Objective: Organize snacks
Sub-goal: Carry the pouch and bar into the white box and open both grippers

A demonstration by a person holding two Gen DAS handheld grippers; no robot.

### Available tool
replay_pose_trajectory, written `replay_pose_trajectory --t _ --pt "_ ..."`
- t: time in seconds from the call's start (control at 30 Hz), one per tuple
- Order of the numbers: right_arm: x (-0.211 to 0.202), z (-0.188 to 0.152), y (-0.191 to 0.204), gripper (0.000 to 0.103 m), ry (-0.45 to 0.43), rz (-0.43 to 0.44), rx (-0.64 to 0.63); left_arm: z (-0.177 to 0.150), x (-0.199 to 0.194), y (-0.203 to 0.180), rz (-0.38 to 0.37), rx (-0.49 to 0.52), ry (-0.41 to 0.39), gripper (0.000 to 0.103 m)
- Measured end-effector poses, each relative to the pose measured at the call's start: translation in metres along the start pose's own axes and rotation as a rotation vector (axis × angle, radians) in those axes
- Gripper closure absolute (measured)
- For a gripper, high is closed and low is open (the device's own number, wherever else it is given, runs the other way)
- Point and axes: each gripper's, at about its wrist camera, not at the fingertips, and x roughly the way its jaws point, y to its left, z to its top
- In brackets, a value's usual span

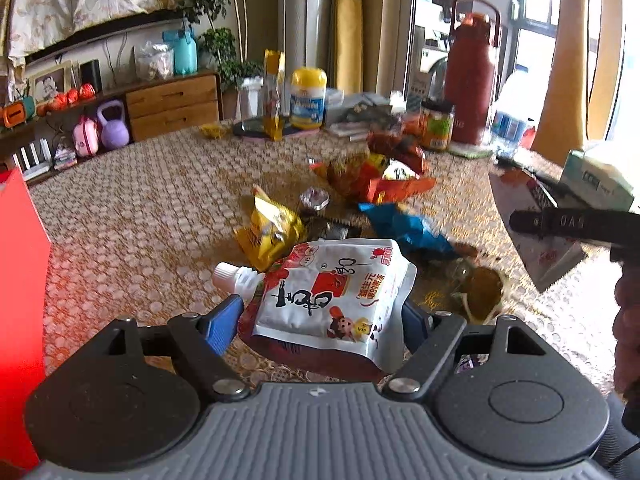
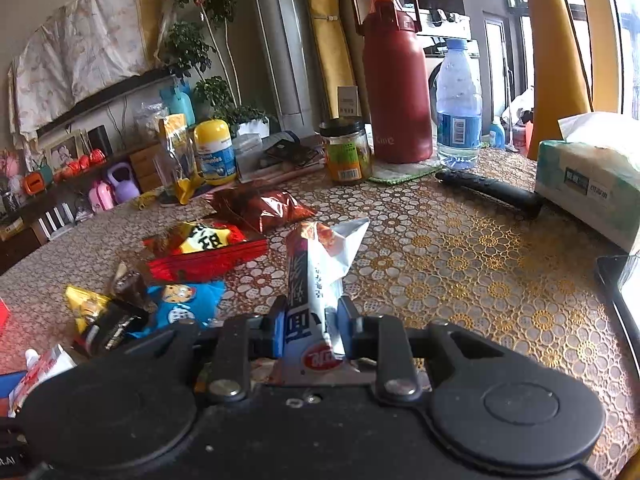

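Note:
My left gripper (image 1: 320,312) is shut on a white and red spouted pouch (image 1: 332,288), held above the table with its white cap pointing left. My right gripper (image 2: 314,320) is shut on a silver and red snack packet (image 2: 320,264) that stands upright between the blue pads; it also shows in the left wrist view (image 1: 532,220) at the right. Loose snacks lie mid-table: a yellow bag (image 1: 268,232), a blue bag (image 1: 404,228), a red and yellow bag (image 2: 200,248) and a dark red foil bag (image 2: 260,204).
A red box (image 1: 20,300) stands at the left edge. At the back are a red thermos (image 2: 396,80), water bottle (image 2: 458,108), glass jar (image 2: 346,152), yellow-lidded tub (image 2: 214,152) and tissue box (image 2: 592,184). A black handle (image 2: 488,192) lies by the tissues.

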Motion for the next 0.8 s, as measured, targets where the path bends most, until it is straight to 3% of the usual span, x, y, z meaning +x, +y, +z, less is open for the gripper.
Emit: replay_pose_trajectory --t 0.43,0.8 --pt "-0.044 0.003 0.018 0.078 -0.044 0.008 0.005 0.016 -0.069 0.020 0.030 -0.042 -0.121 0.023" --pt "-0.076 0.020 0.075 0.078 -0.072 0.152 -0.062 0.024 -0.113 0.058 0.107 -0.091 -0.186 0.023"
